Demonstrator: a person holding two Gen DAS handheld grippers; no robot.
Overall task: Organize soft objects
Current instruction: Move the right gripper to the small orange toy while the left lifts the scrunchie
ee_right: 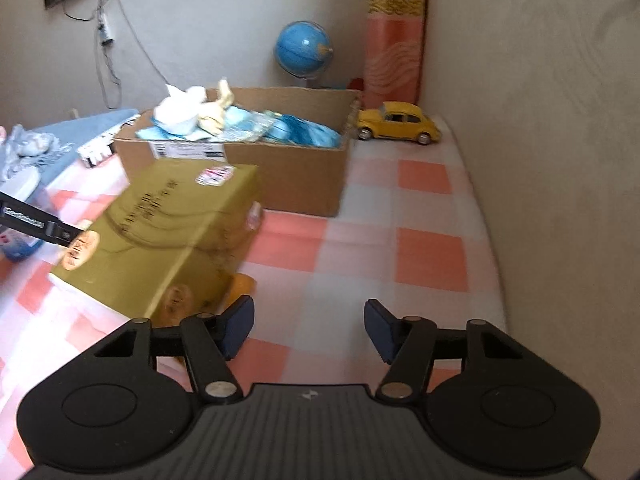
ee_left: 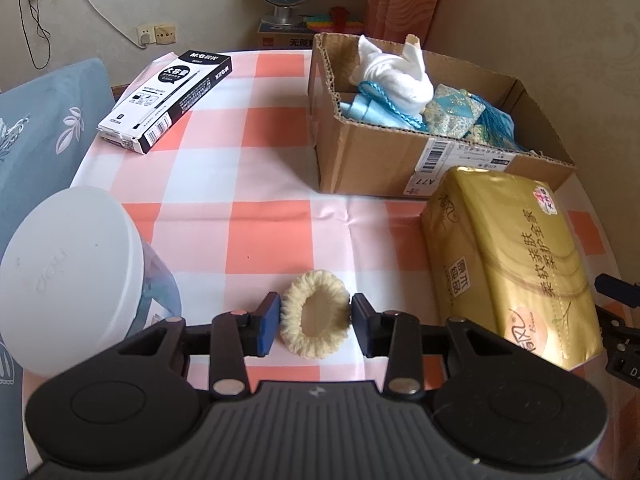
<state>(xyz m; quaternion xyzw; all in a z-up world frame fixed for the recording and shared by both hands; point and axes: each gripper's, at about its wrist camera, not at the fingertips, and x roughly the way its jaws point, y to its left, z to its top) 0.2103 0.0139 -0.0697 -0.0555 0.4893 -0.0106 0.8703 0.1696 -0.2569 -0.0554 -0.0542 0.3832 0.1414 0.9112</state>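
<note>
Two tongs in play: left gripper (ee_left: 314, 322) clamped on the cream hair tie (ee_left: 314, 314) low over the checked tablecloth (ee_left: 240, 200), cardboard box (ee_left: 360, 160) ahead and rightward; right gripper (ee_right: 309, 326) apart and empty, tissue pack (ee_right: 160, 232) just left of it.

White jar lid (ee_left: 68, 276): embossed "deli", seen rotated. Cardboard box (ee_left: 372, 160): white shipping label with barcode, "A77" printed upside down. Black-and-white pen box (ee_left: 166, 102): Chinese characters "大容量", barcodes; brand line too small to read. Gold tissue pack (ee_left: 516, 268): Chinese text including "柔软亲肤". Box under globe (ee_left: 288, 40): "无" legible, rest hidden.
</note>
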